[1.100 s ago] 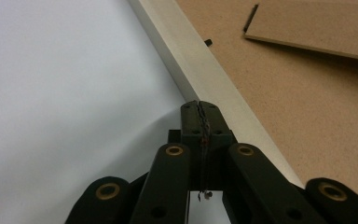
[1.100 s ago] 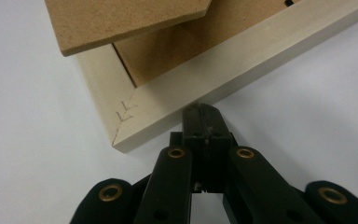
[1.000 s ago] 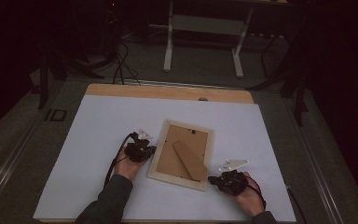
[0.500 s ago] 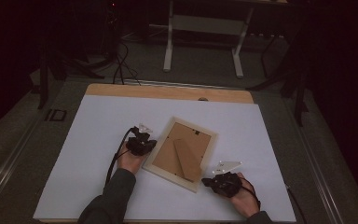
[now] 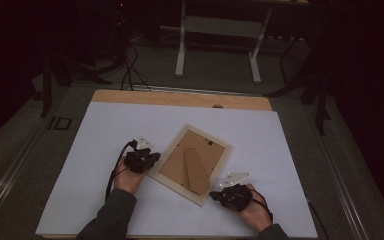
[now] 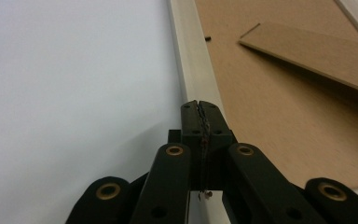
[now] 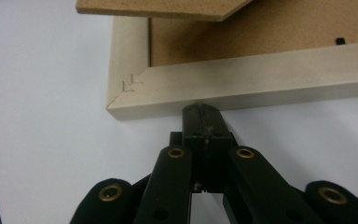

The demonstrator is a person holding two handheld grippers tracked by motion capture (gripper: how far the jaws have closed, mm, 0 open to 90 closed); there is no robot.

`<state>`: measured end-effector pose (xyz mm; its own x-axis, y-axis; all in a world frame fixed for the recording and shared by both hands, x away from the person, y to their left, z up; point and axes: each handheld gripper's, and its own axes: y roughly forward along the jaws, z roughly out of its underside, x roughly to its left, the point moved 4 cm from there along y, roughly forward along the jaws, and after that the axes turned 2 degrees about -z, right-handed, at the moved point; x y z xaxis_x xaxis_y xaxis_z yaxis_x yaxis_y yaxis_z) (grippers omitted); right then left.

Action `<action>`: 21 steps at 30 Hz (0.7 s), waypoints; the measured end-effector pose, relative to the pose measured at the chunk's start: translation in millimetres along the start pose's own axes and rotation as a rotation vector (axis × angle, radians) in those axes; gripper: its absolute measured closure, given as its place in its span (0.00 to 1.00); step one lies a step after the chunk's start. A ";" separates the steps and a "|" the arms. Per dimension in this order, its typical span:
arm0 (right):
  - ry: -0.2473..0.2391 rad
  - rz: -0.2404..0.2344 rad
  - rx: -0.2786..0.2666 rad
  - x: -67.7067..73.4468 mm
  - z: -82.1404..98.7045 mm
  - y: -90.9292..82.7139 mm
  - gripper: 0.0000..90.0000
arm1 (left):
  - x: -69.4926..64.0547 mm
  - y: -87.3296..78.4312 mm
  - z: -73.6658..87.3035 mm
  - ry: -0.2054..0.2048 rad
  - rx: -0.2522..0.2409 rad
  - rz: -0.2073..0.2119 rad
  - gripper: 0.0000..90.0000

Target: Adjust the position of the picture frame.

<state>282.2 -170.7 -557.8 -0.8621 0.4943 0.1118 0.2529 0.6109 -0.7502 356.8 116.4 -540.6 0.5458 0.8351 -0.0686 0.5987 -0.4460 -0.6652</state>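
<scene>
**Spotter:** Where's the frame sitting for you?

**Operator:** I see the picture frame (image 5: 192, 165) lying back side up on the white sheet (image 5: 290, 150), turned at an angle, its brown backing board (image 6: 279, 107) facing the camera and the fold-out stand (image 7: 168, 8) lying across it.

**Spotter:** And your left?

**Operator:** My left gripper (image 6: 199, 106) is at the frame's left rail, jaws pressed fully together with nothing between them, tips right against the pale wooden edge (image 6: 191, 60). From above I see the left hand (image 5: 128, 175) just beside that rail.

**Spotter:** Right side?

**Operator:** My right gripper (image 7: 204, 111) sits at the frame's near edge, close to its mitred corner (image 7: 128, 86). Jaws closed tight there too, empty, tips touching or nearly touching the rail; I can't tell which. The right hand (image 5: 252, 207) lies just below the frame's lower corner.
</scene>
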 end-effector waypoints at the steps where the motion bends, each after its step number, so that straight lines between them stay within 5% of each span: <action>1: -0.006 -0.003 0.002 0.8 -1.4 1.3 1.00 | 0.4 -1.8 2.0 -0.005 0.000 0.004 1.00; 21: -0.073 -0.054 -0.002 22.0 -38.2 38.3 1.00 | 12.8 -25.6 32.0 -0.045 0.008 -0.035 1.00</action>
<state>289.7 -112.7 -559.2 -0.9041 0.4144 0.1046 0.2059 0.6368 -0.7430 329.7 148.8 -548.2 0.4973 0.8640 -0.0784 0.6126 -0.4137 -0.6735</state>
